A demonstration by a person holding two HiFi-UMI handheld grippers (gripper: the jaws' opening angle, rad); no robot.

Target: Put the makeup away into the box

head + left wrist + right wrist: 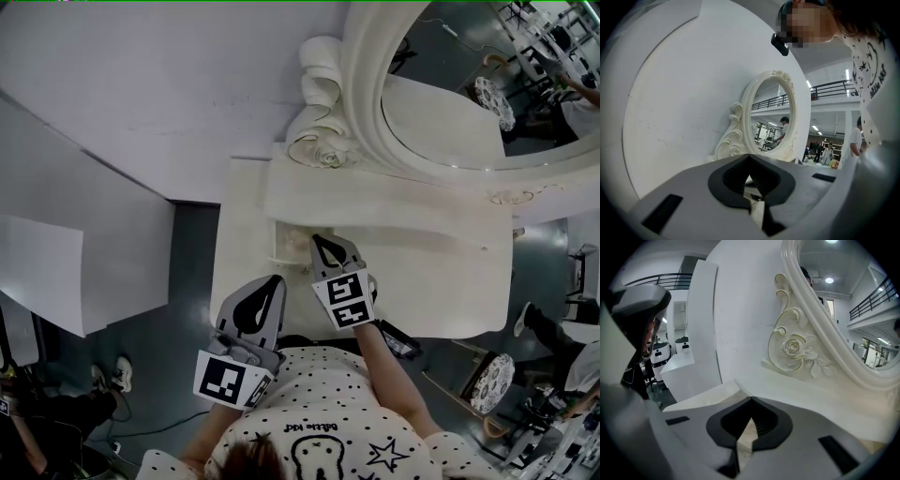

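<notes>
1. Ok, only the head view shows the pale box [289,246], on the worktop [441,281] below the mirror [450,103]; gripper views catch just its carved frame.
2. Left tongs [272,283] and right tongs [324,241]: both closed, empty.
3. Box sits just beyond the right tongs' tips, toward the mirror; makeup not discernible.

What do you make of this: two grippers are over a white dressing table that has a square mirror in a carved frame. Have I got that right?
Not quite. The head view shows that the mirror is oval, not square. The rest stands: the left gripper and the right gripper are over the white dressing table, and the frame is carved.
</notes>
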